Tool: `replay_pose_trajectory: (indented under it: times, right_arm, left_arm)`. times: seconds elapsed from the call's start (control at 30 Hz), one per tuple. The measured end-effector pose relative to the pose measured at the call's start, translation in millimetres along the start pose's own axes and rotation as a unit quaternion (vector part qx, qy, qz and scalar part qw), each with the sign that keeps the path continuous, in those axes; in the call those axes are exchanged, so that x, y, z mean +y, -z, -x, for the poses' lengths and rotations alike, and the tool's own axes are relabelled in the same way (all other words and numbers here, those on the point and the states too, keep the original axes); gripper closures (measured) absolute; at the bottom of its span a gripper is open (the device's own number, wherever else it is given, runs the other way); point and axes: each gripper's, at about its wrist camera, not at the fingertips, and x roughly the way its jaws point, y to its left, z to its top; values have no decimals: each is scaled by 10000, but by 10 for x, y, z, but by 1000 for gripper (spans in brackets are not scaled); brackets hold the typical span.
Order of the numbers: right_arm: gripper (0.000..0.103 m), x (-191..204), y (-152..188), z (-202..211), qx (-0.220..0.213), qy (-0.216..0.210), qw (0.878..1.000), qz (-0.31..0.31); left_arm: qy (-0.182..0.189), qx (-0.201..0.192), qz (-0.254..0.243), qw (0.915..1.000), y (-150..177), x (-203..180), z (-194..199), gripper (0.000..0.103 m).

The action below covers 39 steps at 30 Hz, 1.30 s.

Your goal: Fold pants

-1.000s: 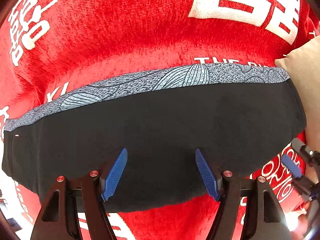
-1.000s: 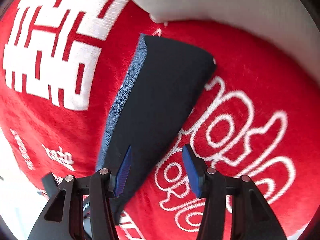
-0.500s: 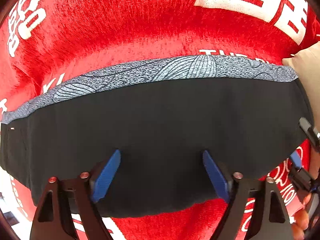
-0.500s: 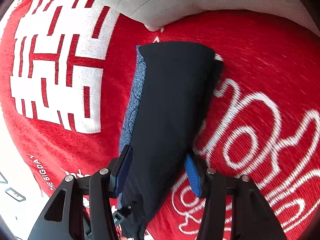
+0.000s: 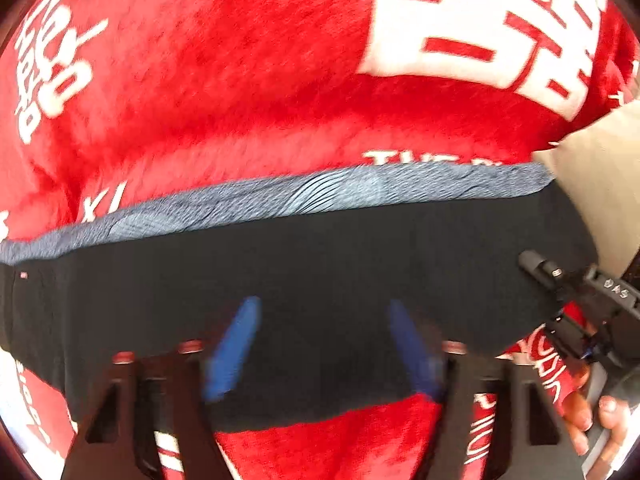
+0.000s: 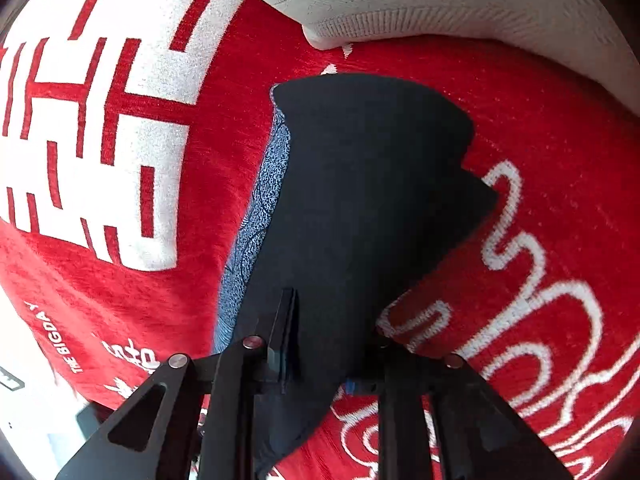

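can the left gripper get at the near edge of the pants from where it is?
Probably yes. The left gripper is open, fingers spread over the black pants, whose near edge lies between them on the red blanket. Nothing blocks it; the right gripper works the far end.

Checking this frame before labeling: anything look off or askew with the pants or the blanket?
One thing: the right gripper seems to have pinched a fold of the red blanket along with the black pants; the blanket is bunched up against its right finger. Otherwise nothing is damaged or spilled.
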Motion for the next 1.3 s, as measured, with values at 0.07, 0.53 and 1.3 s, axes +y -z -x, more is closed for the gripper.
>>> replay_pose_trajectory:
  times: [0.07, 0.53, 1.3]
  right_arm:
    - [86, 70, 5, 26, 0, 116, 9997, 201]
    - [89, 1041, 331, 141, -299, 850, 9612, 2606]
    - [89, 2348, 2524, -891, -215, 2357, 7544, 6123]
  left_arm:
    - [158, 92, -50, 9998, 28, -88, -77, 50]
    - [357, -660, -163, 9970, 536, -114, -244, 50]
    - [93, -383, 1149, 9926, 986, 2474, 599, 50]
